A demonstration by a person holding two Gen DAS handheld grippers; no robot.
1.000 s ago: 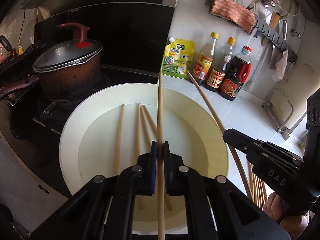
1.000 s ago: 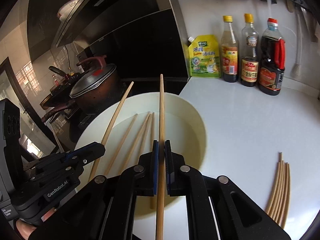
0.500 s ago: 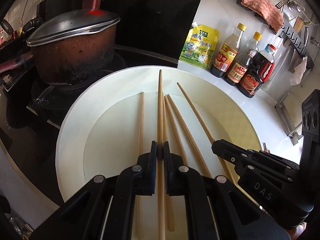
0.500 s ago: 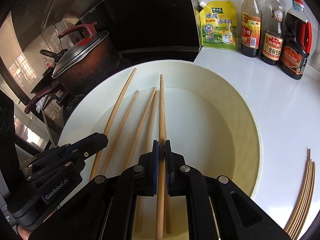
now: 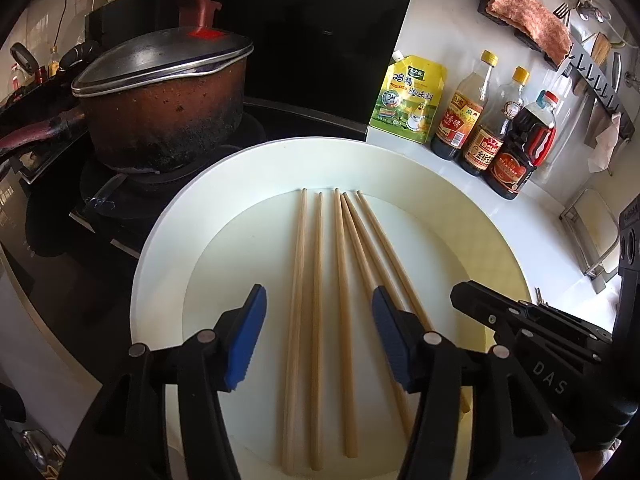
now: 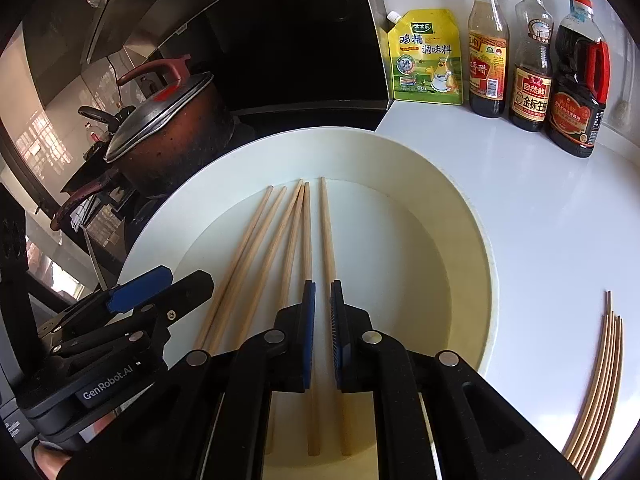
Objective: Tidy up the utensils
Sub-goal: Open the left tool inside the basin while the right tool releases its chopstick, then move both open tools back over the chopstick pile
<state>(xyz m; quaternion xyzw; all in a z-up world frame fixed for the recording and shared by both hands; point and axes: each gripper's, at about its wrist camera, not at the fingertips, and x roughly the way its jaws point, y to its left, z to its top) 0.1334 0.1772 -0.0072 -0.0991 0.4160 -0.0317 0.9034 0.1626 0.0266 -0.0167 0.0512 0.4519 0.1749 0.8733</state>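
Kitchen counter (image 6: 540, 208) | left gripper (image 6: 160, 280) marked GenRobot.AI | right gripper (image 5: 456, 300) marked DAS

We see a dark pot (image 5: 160, 108) with a metal lid (image 5: 164, 58) and a red handle (image 5: 188, 0) on the stove (image 5: 132, 184) at left. Along the back of the white counter (image 6: 560, 216) we note a yellow seasoning pouch (image 6: 426, 58), then two bottles with yellow caps (image 6: 488, 52) (image 6: 532, 60), then a dark sauce bottle (image 6: 578, 80) with a red cap. On the wall at upper right we find a rail (image 5: 596, 84) carrying a reddish cloth (image 5: 528, 20).
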